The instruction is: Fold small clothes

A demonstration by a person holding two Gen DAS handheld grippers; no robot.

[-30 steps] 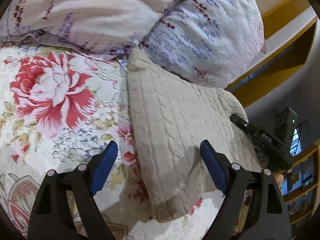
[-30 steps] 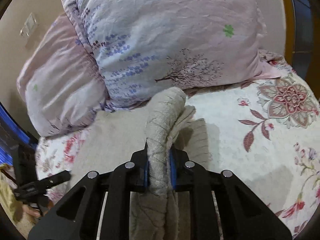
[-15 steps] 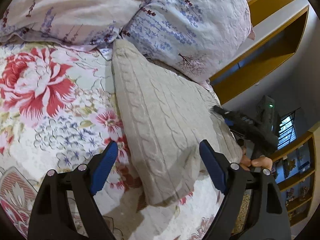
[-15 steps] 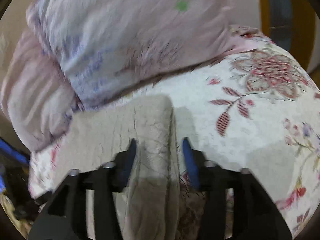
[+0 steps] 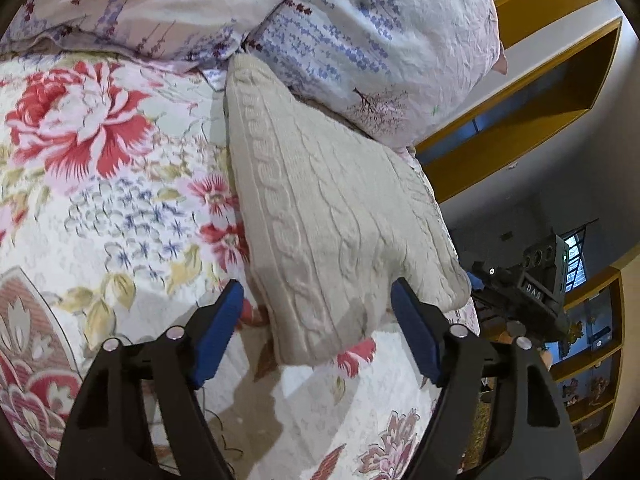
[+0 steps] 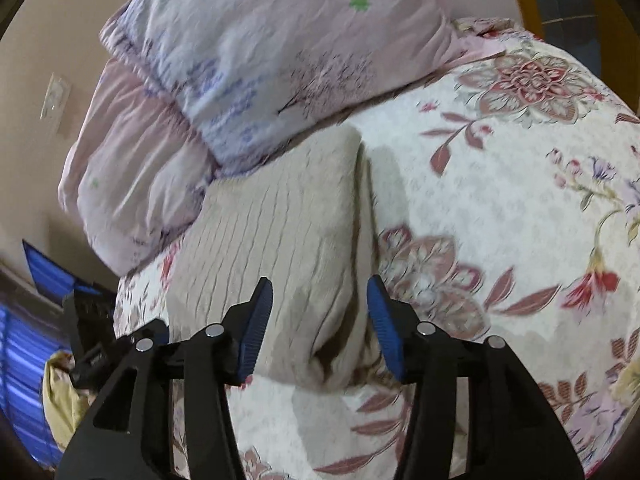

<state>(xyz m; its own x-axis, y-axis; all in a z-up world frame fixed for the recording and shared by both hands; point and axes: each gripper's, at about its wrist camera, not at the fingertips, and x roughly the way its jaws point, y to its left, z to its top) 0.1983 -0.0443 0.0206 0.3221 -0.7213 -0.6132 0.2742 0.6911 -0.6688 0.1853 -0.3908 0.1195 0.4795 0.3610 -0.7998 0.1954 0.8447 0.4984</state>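
A beige cable-knit sweater (image 5: 328, 216) lies folded on the floral bedspread (image 5: 100, 200), its far end against the pillows. My left gripper (image 5: 316, 328) is open and empty, its blue pads either side of the sweater's near corner, just above it. In the right wrist view the same sweater (image 6: 280, 240) lies flat with a folded edge on its right side. My right gripper (image 6: 320, 320) is open and empty, hovering over the sweater's near end. The other gripper (image 5: 528, 284) shows at the bed's right edge.
Two pale floral pillows (image 5: 360, 28) lie stacked behind the sweater, also seen in the right wrist view (image 6: 280, 52). Yellow wooden shelving (image 5: 540, 92) stands beyond the bed's right edge. The bedspread (image 6: 500, 220) spreads right of the sweater.
My right gripper has opened and let go of the sweater fold, which now lies flat. It has drawn back a little. My left gripper stayed open and shifted slightly nearer.
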